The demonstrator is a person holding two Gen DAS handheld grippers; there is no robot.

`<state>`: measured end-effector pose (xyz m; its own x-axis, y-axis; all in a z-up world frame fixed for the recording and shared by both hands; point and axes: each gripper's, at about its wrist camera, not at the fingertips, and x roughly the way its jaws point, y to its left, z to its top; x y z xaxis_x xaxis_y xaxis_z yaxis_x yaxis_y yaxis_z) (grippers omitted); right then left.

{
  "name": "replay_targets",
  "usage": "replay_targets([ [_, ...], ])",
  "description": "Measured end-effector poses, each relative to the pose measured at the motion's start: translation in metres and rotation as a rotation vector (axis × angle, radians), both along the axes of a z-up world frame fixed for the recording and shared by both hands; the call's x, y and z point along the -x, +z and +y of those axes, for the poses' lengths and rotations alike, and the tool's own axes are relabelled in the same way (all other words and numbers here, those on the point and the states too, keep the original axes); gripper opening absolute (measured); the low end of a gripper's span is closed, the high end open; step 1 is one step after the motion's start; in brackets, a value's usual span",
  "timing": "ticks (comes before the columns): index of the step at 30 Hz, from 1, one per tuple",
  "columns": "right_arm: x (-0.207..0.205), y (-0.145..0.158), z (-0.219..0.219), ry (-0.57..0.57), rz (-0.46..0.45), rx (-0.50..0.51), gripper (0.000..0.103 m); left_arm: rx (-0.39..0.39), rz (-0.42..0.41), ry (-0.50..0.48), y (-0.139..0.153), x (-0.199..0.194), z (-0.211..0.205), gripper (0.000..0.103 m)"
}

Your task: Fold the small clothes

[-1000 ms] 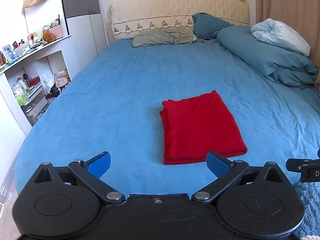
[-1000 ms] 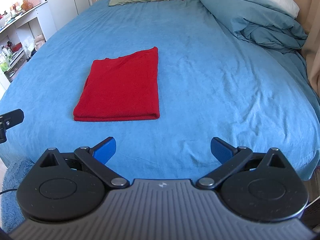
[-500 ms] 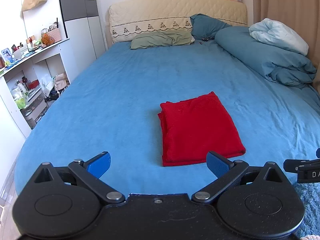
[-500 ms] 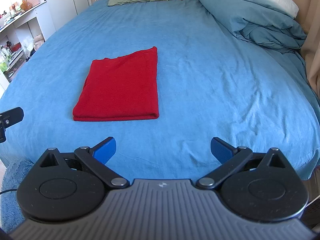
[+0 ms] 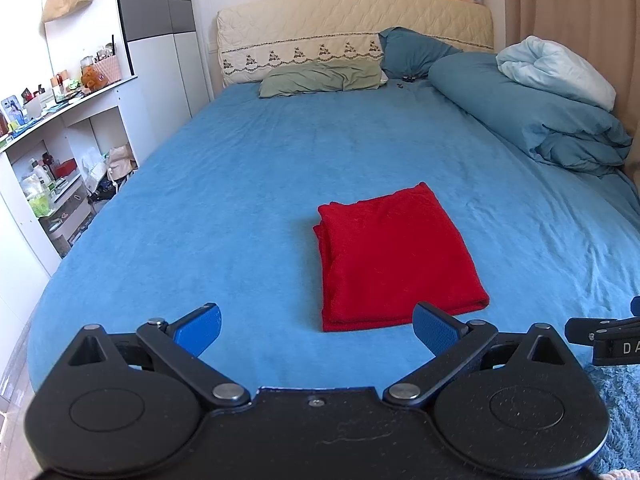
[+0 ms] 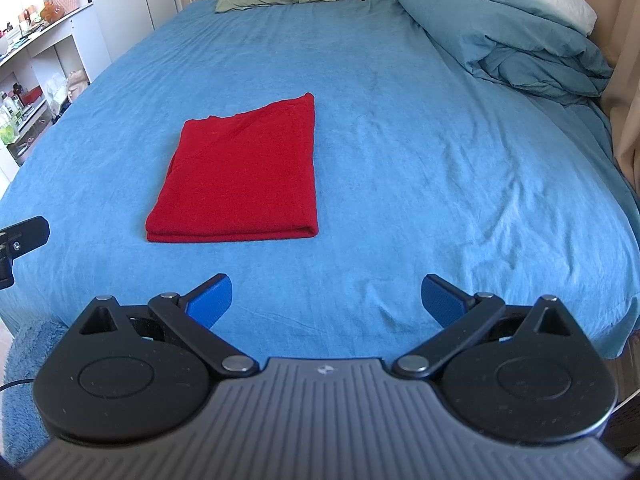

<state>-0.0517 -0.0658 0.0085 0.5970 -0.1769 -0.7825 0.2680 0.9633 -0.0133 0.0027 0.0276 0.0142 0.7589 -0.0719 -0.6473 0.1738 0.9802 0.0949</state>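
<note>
A red garment (image 5: 394,256) (image 6: 240,172) lies folded into a flat rectangle on the blue bed sheet (image 5: 260,184) (image 6: 420,140), near the foot of the bed. My left gripper (image 5: 318,330) stands open just short of the garment's near edge, with nothing between its blue pads. In the right wrist view my right gripper (image 6: 326,300) is open and empty too, held back over the bed's front edge, with the garment ahead and to its left. Neither gripper touches the cloth.
A bundled blue duvet (image 5: 532,116) (image 6: 512,40) with a pale pillow fills the bed's right side. Pillows (image 5: 324,78) and a headboard lie at the far end. White shelves (image 5: 52,152) with clutter stand left of the bed. A shaggy blue rug (image 6: 20,380) lies below.
The left wrist view has tilted slightly, so the garment sits a little lower and further left in it. The right view is nearly the same. Both grippers stay open.
</note>
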Motion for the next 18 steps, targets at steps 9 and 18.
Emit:
replay_targets([
  [9, 0.0003, -0.0004, 0.0034, -0.001, -0.001, -0.002, 0.103, 0.0, -0.003, -0.004, -0.0002, 0.0003, 0.0017, 0.103],
  [18, 0.0004, -0.0002, 0.0032, -0.001, 0.0, -0.003, 0.103, -0.002, -0.007, -0.005, -0.0005, 0.0006, 0.004, 0.103],
])
